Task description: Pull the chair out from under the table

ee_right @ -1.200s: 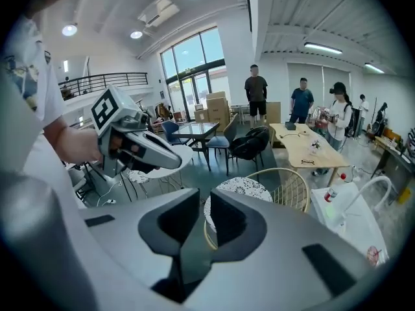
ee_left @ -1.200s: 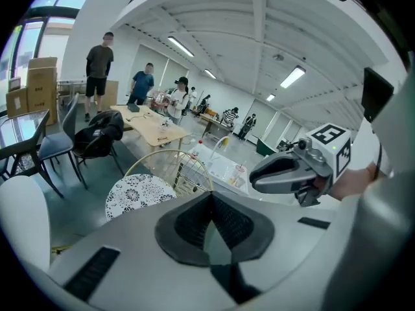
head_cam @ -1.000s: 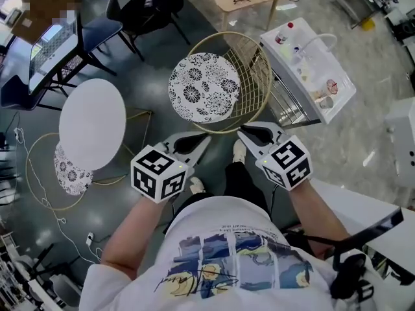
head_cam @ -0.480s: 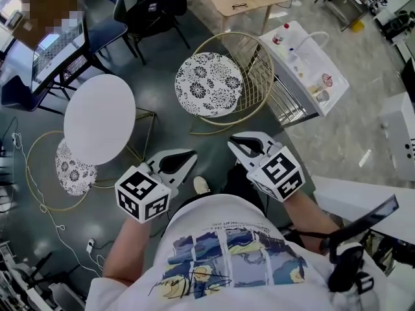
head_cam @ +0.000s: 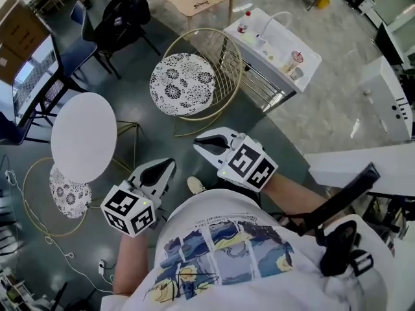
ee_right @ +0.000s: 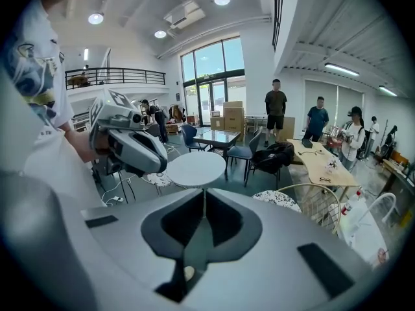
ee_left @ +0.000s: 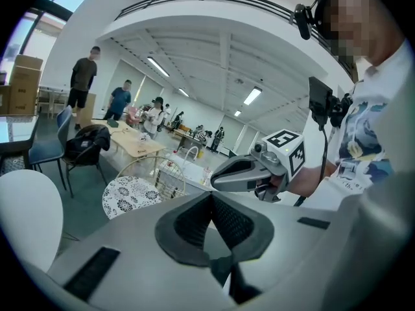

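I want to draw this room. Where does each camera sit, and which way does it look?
Head view: on the person's head, looking steeply down at the gold wire chair, round white table, printed T-shirt, left gripper and right gripper.
Left gripper view: on the left gripper, looking along its shut jaws toward the chair; the right gripper and T-shirt show.
Right gripper view: on the right gripper, looking along its shut jaws toward the table; the left gripper shows.
Shared: all show chair and table.

The chair [head_cam: 183,83], a gold wire tub frame with a round black-and-white floral cushion, stands upright, well clear of the round white table [head_cam: 83,137]. A second chair [head_cam: 68,190] of the same kind sits partly under that table's far side.
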The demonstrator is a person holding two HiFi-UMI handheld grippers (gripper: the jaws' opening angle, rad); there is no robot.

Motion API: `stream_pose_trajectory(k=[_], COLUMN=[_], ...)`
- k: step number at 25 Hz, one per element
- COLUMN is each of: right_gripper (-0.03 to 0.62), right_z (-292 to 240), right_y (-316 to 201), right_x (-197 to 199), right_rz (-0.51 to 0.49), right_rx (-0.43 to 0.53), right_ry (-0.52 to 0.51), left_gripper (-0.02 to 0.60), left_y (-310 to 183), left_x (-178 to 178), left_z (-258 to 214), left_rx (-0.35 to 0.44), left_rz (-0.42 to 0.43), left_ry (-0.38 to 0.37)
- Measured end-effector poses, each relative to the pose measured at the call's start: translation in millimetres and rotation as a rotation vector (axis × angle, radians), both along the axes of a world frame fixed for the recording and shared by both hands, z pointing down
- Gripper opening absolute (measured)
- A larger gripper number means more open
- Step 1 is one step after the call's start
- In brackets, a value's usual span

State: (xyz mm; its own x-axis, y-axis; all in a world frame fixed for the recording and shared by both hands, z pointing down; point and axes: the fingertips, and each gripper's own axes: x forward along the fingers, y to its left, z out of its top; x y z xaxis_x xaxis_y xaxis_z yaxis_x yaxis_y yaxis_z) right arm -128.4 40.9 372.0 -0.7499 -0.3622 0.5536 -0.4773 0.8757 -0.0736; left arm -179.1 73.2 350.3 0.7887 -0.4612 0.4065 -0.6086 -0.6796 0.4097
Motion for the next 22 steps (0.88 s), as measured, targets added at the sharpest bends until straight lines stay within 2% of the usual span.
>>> stream_pose_trajectory(k=[12, 22], right_gripper=[0.015, 0.012], right_z=[0, 8], right_y=[20, 2], right_x=[18, 42], right_rz=[0.003, 0.003], right_rx=[-0.007, -0.025], right_ry=[0.0, -0.003], left_gripper=[0.009, 0.009], left_y=[16, -1], left_x=[15, 37], left_z=[2, 7], left_rx=[-0.005, -0.018], left_rz=[-0.003, 0.001], left_ry=[-0.007, -0.021])
